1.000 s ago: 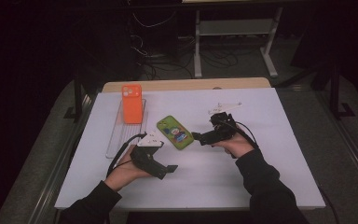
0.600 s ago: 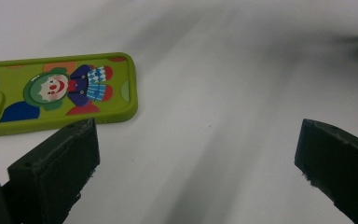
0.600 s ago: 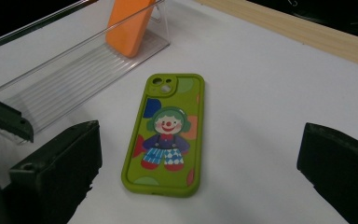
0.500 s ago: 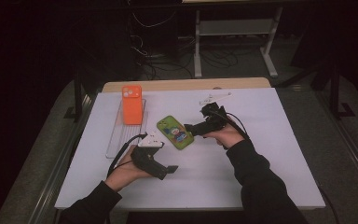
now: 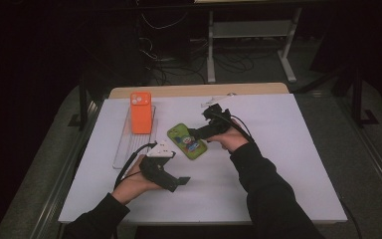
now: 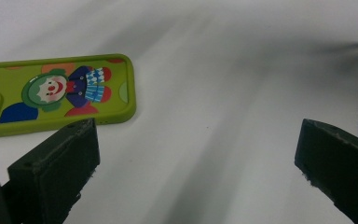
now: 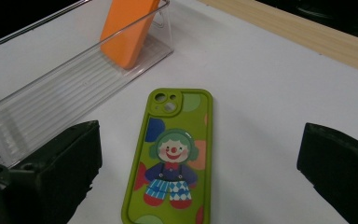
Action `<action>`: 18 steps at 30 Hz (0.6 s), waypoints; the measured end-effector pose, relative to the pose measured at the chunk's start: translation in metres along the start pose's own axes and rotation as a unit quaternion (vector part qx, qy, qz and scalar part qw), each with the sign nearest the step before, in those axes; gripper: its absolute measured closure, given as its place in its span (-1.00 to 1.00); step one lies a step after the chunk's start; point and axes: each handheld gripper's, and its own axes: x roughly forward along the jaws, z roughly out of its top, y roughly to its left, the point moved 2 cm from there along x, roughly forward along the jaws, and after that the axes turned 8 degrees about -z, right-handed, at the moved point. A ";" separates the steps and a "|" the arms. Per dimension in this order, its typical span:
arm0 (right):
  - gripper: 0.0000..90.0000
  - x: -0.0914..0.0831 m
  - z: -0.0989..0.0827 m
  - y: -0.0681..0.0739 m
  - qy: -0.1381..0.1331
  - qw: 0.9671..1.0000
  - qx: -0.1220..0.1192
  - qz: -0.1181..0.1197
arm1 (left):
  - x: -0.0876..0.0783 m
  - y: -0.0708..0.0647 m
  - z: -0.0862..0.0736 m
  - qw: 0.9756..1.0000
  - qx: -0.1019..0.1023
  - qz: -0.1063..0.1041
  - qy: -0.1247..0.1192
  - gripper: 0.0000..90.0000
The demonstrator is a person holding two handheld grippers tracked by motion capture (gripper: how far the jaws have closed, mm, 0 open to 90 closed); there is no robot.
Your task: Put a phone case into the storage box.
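A green phone case with a clown picture (image 5: 188, 141) (image 7: 170, 163) (image 6: 51, 93) lies flat on the white table (image 5: 278, 164). An orange phone case (image 5: 141, 112) (image 7: 128, 30) stands upright in a clear ribbed tray (image 5: 129, 144) (image 7: 70, 98). My right gripper (image 5: 195, 133) (image 7: 198, 172) is open, its jaws wide apart just above the near end of the green case. Open as well, my left gripper (image 5: 183, 181) (image 6: 196, 172) rests low on the table in front of the green case, holding nothing.
A wooden strip (image 5: 199, 91) runs along the table's far edge. Beyond it the floor is dark, with cables and a metal frame (image 5: 248, 35). A small white object (image 5: 214, 102) lies near the far edge behind my right hand.
My right gripper has moved left and away from the person, up to the green case. The left gripper has stayed in place.
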 end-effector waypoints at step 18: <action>-1.00 0.034 0.010 0.019 0.064 0.998 -0.017 -0.006 | 0.000 -0.002 0.000 1.000 -0.005 -0.002 -0.004 -1.00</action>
